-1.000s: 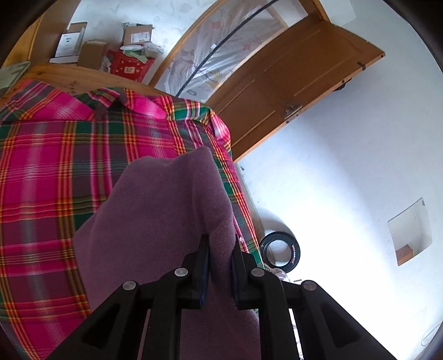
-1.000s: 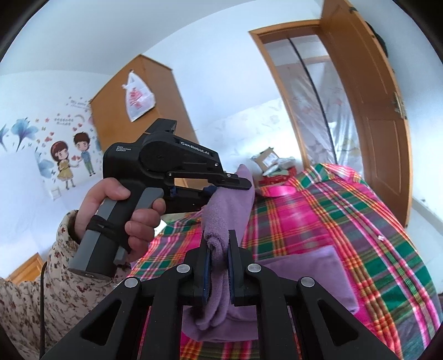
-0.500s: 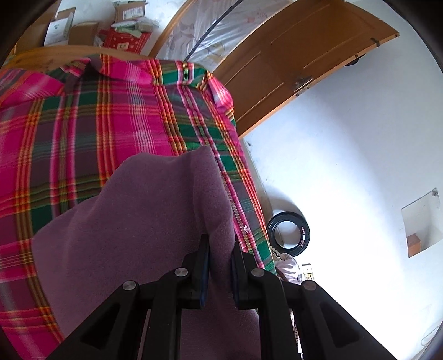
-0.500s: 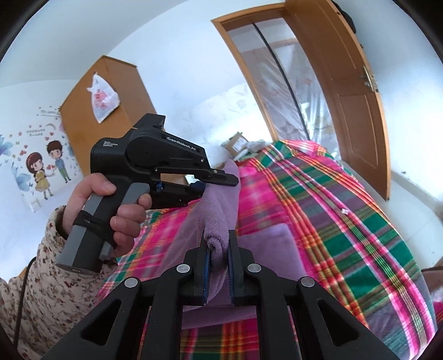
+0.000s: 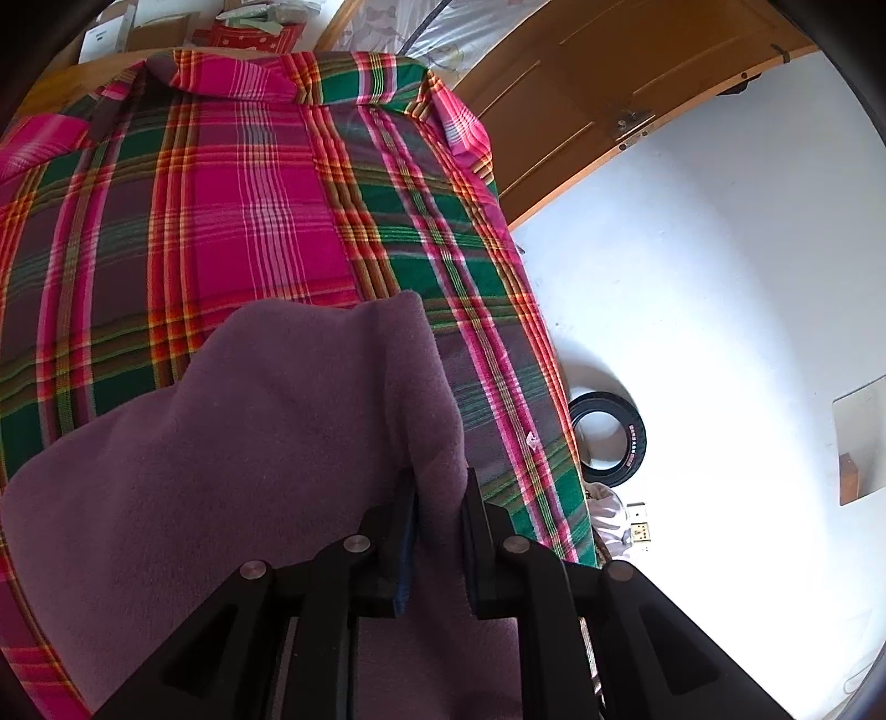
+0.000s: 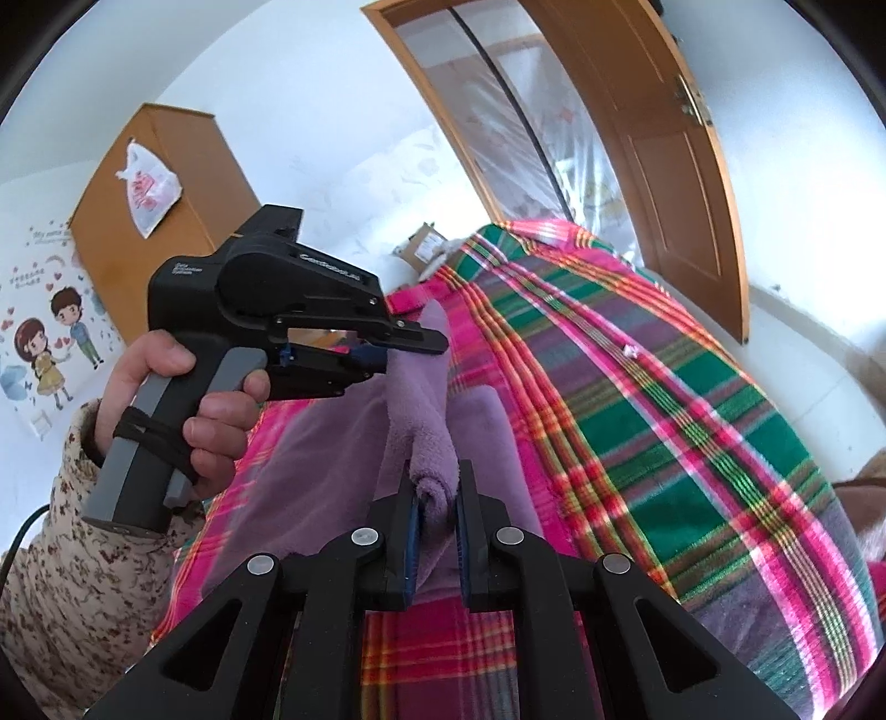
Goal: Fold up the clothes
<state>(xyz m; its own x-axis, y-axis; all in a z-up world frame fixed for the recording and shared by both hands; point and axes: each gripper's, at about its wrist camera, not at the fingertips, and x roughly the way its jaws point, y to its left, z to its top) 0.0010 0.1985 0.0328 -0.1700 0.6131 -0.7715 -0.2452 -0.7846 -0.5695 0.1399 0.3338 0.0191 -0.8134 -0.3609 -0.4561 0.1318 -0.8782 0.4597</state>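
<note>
Cloth (image 5: 266,443), a purple fleecy piece, hangs lifted over the bed (image 5: 221,221), one edge stretched between the two grippers while its lower part lies on the plaid cover. Against the bed as landmark, more of the cover shows in the left wrist view than a second ago, and the boxes (image 5: 111,33) past its far end have slid to the top of the frame; I judge the held edge is being carried across the bed toward the far end, so a fold is under way and not yet laid down. The left gripper (image 5: 440,498) has its fingers narrow, pinching a bunched edge of the cloth above the bed's door-side margin. The right gripper (image 6: 434,498) likewise has its fingers close together on a rolled corner of the cloth, over the near end of the bed. A hand (image 6: 183,404) in a floral sleeve grips the left tool's handle. As for containers, the boxes hold things too small to make out, and a white bag (image 6: 147,185) hangs on the wardrobe beyond the bed, contents unclear.
</note>
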